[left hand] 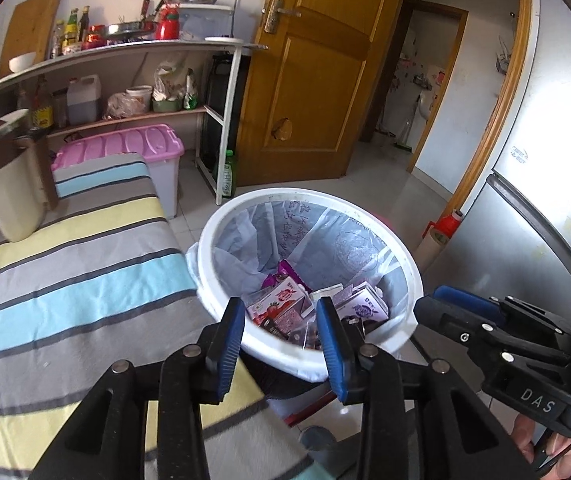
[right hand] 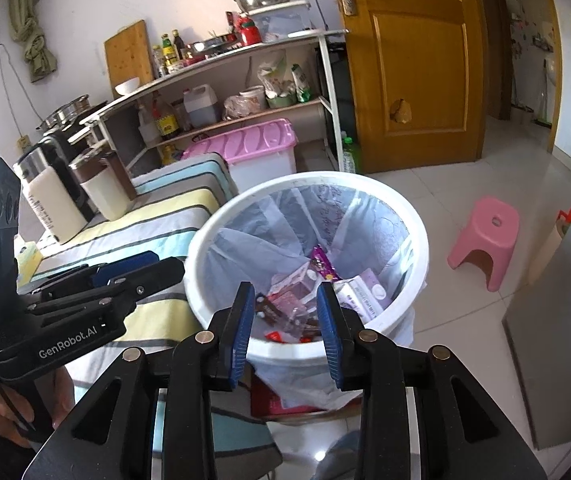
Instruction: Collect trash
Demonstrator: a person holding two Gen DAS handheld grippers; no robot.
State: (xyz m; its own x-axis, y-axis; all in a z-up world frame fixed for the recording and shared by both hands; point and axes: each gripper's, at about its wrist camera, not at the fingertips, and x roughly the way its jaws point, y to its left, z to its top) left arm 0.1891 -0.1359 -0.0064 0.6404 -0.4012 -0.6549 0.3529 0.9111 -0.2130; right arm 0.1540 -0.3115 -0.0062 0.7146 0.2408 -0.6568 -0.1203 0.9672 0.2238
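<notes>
A white round trash bin with a clear liner stands on the floor beside the striped table; it also shows in the right wrist view. Inside lie several pieces of trash: pink and purple cartons and wrappers. My left gripper is open and empty, held above the bin's near rim. My right gripper is open and empty too, above the near rim. Each gripper shows in the other's view, the right one beside the bin and the left one over the table edge.
A table with a striped cloth lies left of the bin, with two beige canisters on it. A shelf rack with bottles, a pink-lidded box, a wooden door, a fridge and a pink stool surround.
</notes>
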